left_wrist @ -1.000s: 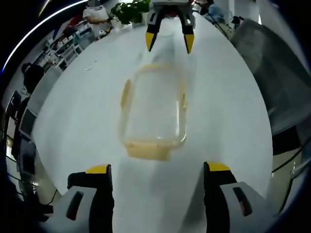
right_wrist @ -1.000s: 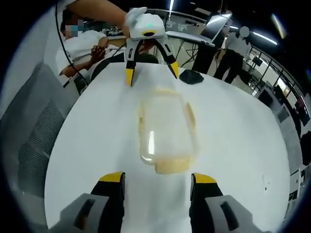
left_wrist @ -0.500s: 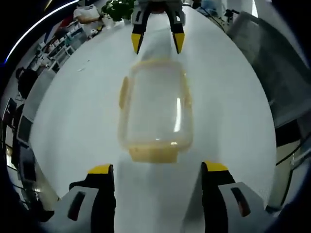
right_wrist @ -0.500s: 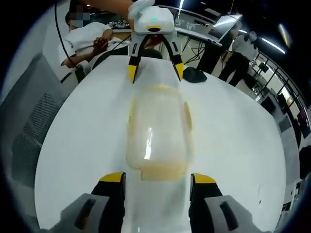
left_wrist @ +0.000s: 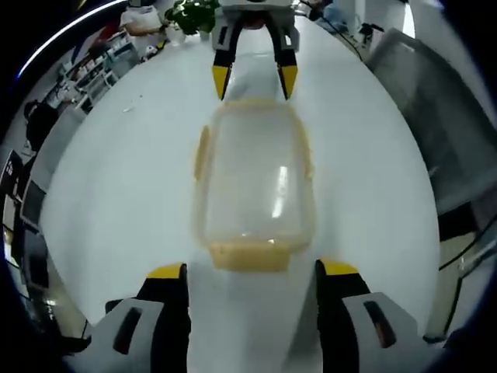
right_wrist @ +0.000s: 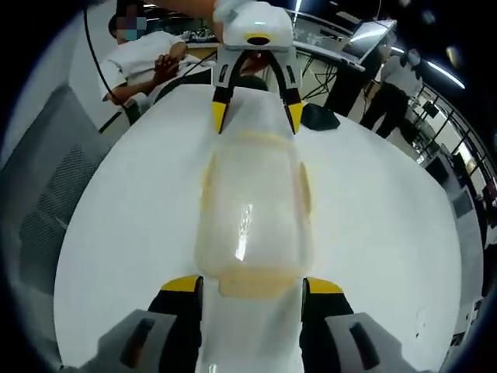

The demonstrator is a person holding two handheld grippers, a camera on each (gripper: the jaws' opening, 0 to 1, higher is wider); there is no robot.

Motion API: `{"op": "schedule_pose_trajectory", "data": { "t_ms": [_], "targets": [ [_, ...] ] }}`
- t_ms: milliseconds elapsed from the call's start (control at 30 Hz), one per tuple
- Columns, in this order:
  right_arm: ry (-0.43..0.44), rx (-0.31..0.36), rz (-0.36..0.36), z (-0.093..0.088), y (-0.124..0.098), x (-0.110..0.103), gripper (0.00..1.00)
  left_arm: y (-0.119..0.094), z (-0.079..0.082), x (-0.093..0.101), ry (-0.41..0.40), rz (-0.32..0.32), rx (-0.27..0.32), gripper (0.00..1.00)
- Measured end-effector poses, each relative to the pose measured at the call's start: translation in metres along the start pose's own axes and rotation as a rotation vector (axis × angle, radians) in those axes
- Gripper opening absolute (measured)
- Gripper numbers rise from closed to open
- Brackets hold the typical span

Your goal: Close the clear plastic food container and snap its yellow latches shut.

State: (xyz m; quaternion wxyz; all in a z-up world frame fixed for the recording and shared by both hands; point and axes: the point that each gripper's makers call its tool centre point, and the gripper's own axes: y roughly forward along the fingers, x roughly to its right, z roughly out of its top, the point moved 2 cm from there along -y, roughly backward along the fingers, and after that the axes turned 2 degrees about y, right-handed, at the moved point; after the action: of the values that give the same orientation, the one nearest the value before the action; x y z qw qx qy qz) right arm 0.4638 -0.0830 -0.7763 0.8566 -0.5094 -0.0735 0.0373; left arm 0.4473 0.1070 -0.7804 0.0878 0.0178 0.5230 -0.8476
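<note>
A clear plastic food container (left_wrist: pixel 252 183) is seen lying flat on a white round table (left_wrist: pixel 116 171), lengthwise between the two grippers, with its lid apparently already seated on the body, though that cannot be confirmed through the clear plastic. It is judged to be light and empty, thin-walled yet fairly stiff, and likely to slide on the smooth tabletop if pushed from one end alone; pressure from both ends at once is therefore judged the safer hold. Yellow latches are seen on all four sides: an end latch (left_wrist: pixel 248 256) just ahead of the left gripper (left_wrist: pixel 250 273), side latches (left_wrist: pixel 201 151) along the long edges, and in the right gripper view an end latch (right_wrist: pixel 250 284) close to the right gripper (right_wrist: pixel 250 286). The latches are best taken at their outer lips and pressed down and inward, since the clear walls would flex if squeezed. Both grippers are held wide apart, gaping more than the container's width, and nothing is clamped in either. Whether the jaw tips already touch the end latches cannot be told; they appear just beside them, straddling each end.
</note>
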Motion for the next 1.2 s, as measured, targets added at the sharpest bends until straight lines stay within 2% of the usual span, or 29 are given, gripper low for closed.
{"op": "schedule_pose_trajectory", "data": {
  "t_ms": [67, 267, 333, 367, 600, 667, 1067, 1200],
  "targets": [
    [0.026, 0.0, 0.008, 0.0, 0.0012, 0.0009, 0.5, 0.0013, 0.0026, 0.0024, -0.005, -0.007, 0.005, 0.62],
    [0.016, -0.025, 0.029, -0.0028, 0.0062, -0.0013, 0.49, 0.0034, 0.0039, 0.0017, 0.006, -0.024, 0.012, 0.59],
    [0.018, -0.053, 0.03, -0.0082, 0.0087, -0.0011, 0.47, 0.004, 0.0045, 0.0015, 0.0, -0.034, 0.015, 0.53],
    [0.02, -0.033, 0.037, -0.0047, 0.0076, -0.002, 0.45, 0.0044, 0.0054, 0.0022, -0.002, -0.04, 0.017, 0.51],
    [0.023, -0.036, 0.077, -0.0048, 0.0084, -0.0065, 0.39, 0.0066, 0.008, 0.0041, 0.019, -0.072, 0.026, 0.44],
    [0.04, -0.037, 0.087, -0.0048, 0.0088, -0.0067, 0.38, 0.0072, 0.0087, 0.0077, 0.022, -0.097, 0.038, 0.37],
    [0.041, -0.069, 0.085, -0.0033, 0.0093, -0.0062, 0.36, 0.0093, 0.008, 0.0075, 0.001, -0.093, 0.018, 0.37],
    [0.043, -0.077, 0.084, -0.0033, 0.01, -0.0057, 0.37, 0.0089, 0.0078, 0.0075, 0.027, -0.101, 0.023, 0.38]
  ]
}}
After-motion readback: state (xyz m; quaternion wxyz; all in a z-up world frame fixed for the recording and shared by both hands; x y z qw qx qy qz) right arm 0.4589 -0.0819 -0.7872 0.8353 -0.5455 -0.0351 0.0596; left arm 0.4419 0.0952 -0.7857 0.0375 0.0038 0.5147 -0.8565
